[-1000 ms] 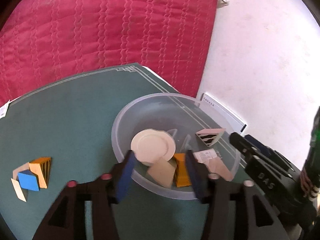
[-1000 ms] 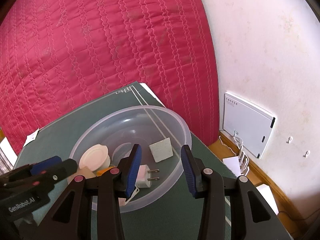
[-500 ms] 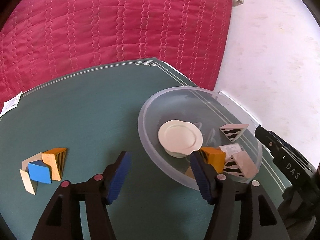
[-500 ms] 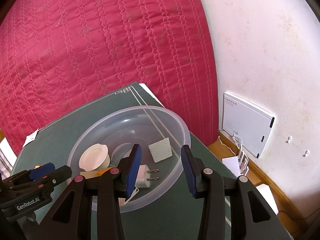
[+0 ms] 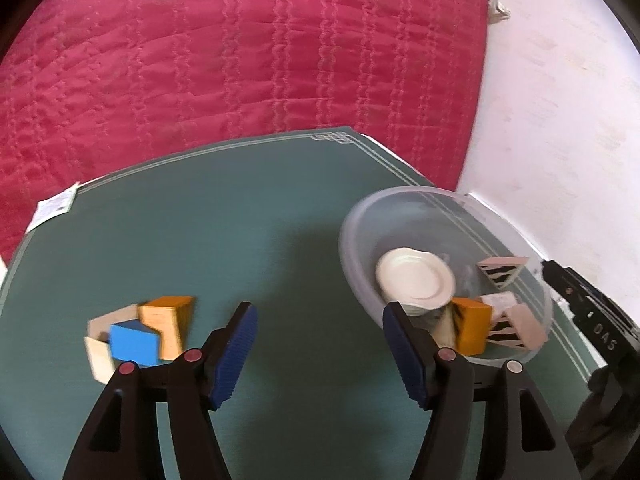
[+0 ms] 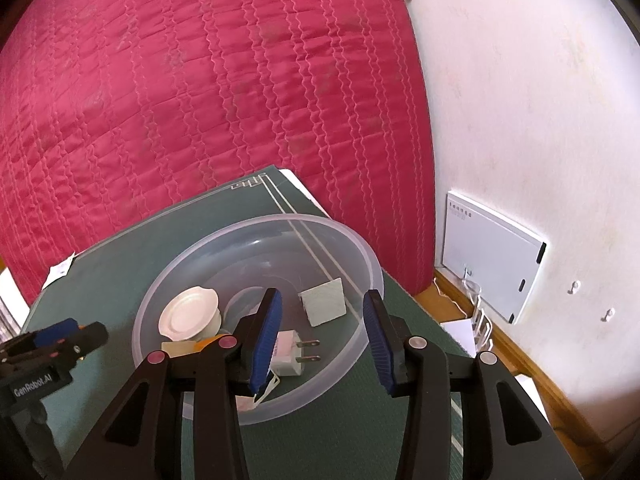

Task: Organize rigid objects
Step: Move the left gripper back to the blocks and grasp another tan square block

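Left wrist view: my left gripper (image 5: 318, 322) is opening, nothing between its jaws, over bare green mat (image 5: 240, 220). Only here I see the loose blocks (image 5: 140, 338) left of it, on the mat. The clear bowl (image 5: 352, 216) sits right.

Right wrist view: my right gripper (image 6: 320, 326) hangs narrowly parted, empty, above the bowl; a white plug (image 6: 290, 354) and a wall panel (image 6: 494, 258) appear only here. A red quilt (image 6: 200, 100) lies behind.

Bright daylight, fisheye warp, slight blur
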A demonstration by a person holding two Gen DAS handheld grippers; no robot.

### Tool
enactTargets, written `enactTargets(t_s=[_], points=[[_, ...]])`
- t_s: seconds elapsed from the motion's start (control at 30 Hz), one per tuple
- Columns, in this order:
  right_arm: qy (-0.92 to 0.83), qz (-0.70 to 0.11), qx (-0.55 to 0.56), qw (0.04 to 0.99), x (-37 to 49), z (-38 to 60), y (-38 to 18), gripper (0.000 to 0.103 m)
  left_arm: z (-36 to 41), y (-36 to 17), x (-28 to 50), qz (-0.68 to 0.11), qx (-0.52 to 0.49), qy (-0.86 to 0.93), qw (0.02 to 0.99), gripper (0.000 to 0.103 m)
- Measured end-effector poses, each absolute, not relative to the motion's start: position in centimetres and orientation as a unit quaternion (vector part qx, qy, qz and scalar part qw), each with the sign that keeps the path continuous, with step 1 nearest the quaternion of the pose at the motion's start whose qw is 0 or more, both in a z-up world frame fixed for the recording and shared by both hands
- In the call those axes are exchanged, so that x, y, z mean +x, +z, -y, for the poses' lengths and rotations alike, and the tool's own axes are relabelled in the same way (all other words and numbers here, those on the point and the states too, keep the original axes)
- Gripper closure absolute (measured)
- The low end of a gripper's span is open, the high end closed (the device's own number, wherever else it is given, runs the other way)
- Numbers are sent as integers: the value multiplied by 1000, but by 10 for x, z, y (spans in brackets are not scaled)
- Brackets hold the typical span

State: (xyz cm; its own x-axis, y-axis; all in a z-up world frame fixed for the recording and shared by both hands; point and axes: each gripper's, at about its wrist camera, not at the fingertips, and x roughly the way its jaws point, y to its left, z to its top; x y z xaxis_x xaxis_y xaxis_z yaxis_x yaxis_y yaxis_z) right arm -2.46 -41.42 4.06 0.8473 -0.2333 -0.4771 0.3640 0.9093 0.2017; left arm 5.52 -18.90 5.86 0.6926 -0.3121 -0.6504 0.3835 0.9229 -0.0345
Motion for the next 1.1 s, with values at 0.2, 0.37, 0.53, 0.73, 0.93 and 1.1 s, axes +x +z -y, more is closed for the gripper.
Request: enactTargets(t_s=[0.2,0.37,0.53,0.73,0.93,1.1], points=[[-157,-227,137,951,-23,413,41,58,163,59,62,-345,41,-159,924,34],[-150,-230,139,952,-24,410,42,58,146,57,63,-347,35,-138,927,34],[-129,-236,159,950,-26,406,46,57,130,53,63,-350,35,-118,929,33],[-84,-238,154,955,-31,378,53,57,107,50,61,-350,31,-89,932,25],[-38,-246,136,959,-31,344,54,55,82,42,67,-361,23,-59,931,24],[-17,-253,126,959,-33,325,52,52,60,35,72,-371,8,-40,928,24]])
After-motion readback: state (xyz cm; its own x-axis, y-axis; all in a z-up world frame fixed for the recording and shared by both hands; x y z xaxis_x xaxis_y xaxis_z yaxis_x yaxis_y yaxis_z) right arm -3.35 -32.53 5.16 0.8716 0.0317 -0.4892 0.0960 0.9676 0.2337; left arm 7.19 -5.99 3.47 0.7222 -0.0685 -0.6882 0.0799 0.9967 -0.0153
